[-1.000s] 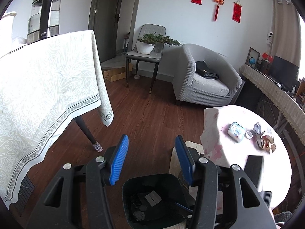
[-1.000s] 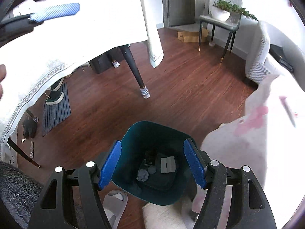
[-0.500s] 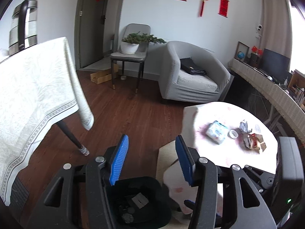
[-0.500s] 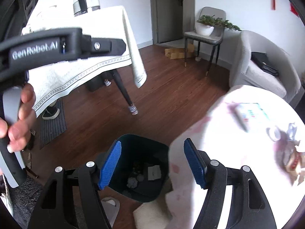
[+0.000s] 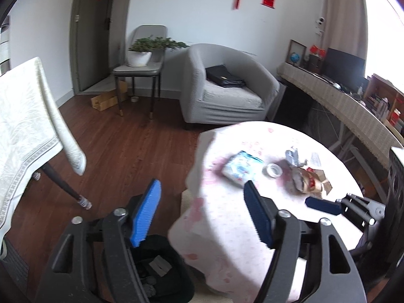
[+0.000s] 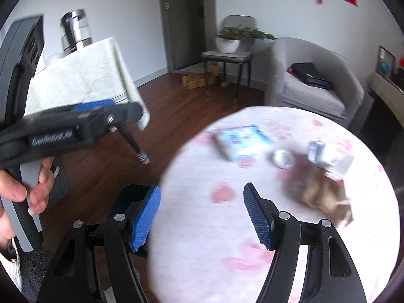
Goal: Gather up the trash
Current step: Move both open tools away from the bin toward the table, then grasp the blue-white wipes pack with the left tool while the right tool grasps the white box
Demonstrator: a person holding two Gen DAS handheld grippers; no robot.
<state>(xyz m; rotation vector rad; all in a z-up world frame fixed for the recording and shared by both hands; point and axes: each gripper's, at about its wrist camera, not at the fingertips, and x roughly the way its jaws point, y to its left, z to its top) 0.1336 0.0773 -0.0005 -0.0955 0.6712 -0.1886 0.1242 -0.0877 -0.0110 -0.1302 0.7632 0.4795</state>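
A round table (image 5: pixel 252 240) (image 6: pixel 202 227) with a pink-flowered white cloth holds the trash: a blue-white tissue pack (image 5: pixel 241 168) (image 6: pixel 242 142), a tape roll (image 5: pixel 272 170) (image 6: pixel 282 157), crumpled foil (image 5: pixel 294 156) (image 6: pixel 315 149) and a brown crumpled wrapper (image 5: pixel 309 181) (image 6: pixel 323 194). A dark teal bin (image 5: pixel 161 272) with scraps inside stands on the floor at the table's left. My left gripper (image 5: pixel 202 213) is open and empty over the table's left edge. My right gripper (image 6: pixel 202 217) is open and empty above the table, short of the wrapper; it shows at the right of the left wrist view (image 5: pixel 325 205).
A large table with a white cloth (image 5: pixel 22 126) (image 6: pixel 83 75) and a kettle (image 6: pixel 75 30) stands left. A grey armchair (image 5: pixel 224 88), a chair with a potted plant (image 5: pixel 141 58) and a sideboard (image 5: pixel 341 101) line the far side. Wooden floor lies between.
Both grippers rose from over the bin and swung right toward the round table. The bin has dropped to the lower left of the left view and out of the right view.
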